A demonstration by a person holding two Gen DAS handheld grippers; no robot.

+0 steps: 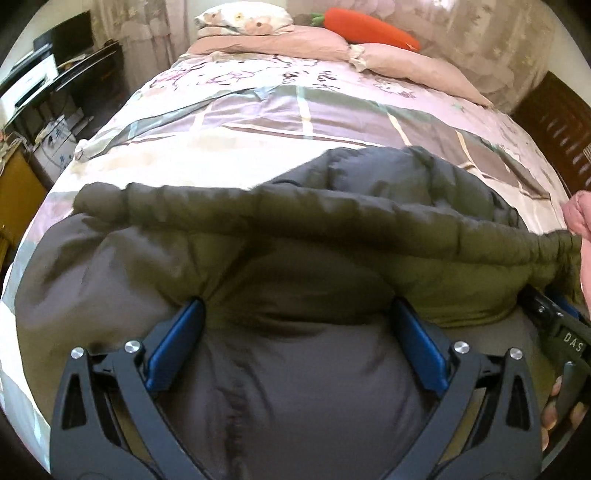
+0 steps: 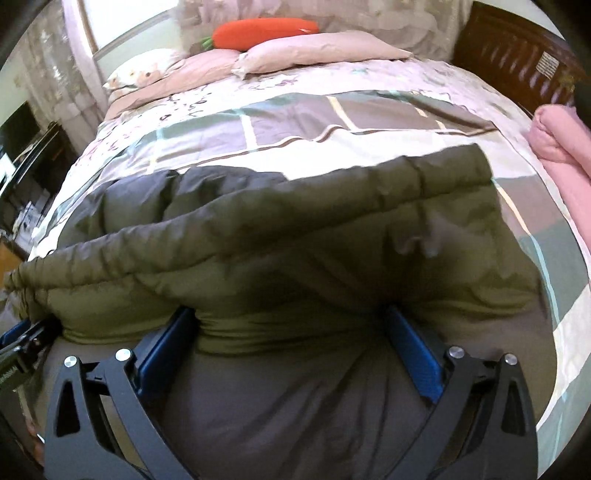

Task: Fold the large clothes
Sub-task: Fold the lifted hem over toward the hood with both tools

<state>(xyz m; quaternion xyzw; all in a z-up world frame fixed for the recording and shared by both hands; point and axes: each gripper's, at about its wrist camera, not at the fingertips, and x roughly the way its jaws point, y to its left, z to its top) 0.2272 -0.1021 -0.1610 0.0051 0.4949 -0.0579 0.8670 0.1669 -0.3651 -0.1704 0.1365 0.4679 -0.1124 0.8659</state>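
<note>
A large olive-green padded jacket [image 1: 295,229] [image 2: 295,221] with a grey lining lies on the bed, its hem folded over into a thick roll across both views. My left gripper [image 1: 297,306] stands wide open, its blue fingertips [image 1: 194,314] pushed in under the olive fold, with grey lining bulging between them. My right gripper [image 2: 290,314] is open just as wide, its tips [image 2: 397,321] under the same fold further right. Each gripper shows at the edge of the other's view: the right one [image 1: 554,328], the left one [image 2: 22,339].
The bed cover [image 1: 258,122] is a pale patchwork. Pink pillows [image 1: 280,40] and an orange carrot plush [image 1: 369,26] lie at the far end. A folded pink cloth [image 2: 561,140] sits at the right. A desk with a printer [image 1: 29,81] stands left, dark wood furniture [image 2: 517,55] right.
</note>
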